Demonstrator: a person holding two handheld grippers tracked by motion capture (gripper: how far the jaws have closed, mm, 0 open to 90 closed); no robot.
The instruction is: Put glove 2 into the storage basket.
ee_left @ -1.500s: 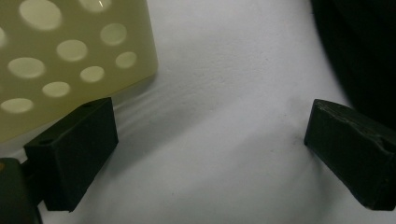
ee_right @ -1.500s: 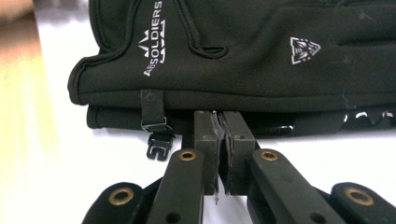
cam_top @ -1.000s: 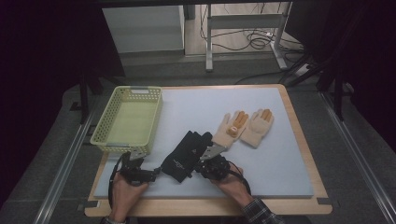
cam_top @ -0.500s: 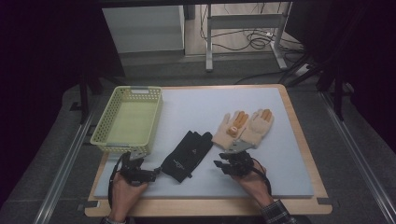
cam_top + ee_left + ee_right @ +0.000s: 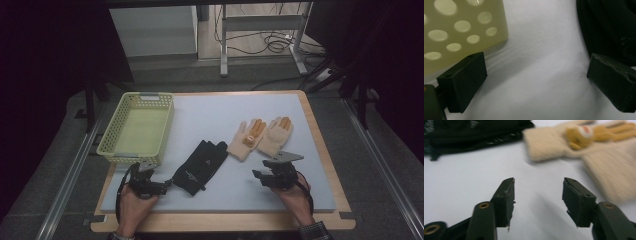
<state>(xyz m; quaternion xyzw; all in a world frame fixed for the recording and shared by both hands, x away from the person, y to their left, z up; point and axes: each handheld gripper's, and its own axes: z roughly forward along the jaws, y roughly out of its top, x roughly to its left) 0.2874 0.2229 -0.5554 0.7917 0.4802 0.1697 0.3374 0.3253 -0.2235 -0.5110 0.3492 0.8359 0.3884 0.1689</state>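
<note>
On worktop [image 5: 310, 150] | both tongs, left [image 5: 161, 186] and right [image 5: 258, 176], agape, empty | we judge: between grasps | next: black glove [image 5: 200, 166] likely.

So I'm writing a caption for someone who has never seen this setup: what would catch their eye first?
Probably the pale yellow basket at the table's far left, sitting empty. Next, the black gloves lying in the middle of the white mat, with the cream gloves to their right. At the near edge, the left gripper and the right gripper both sit open, holding nothing.
</note>
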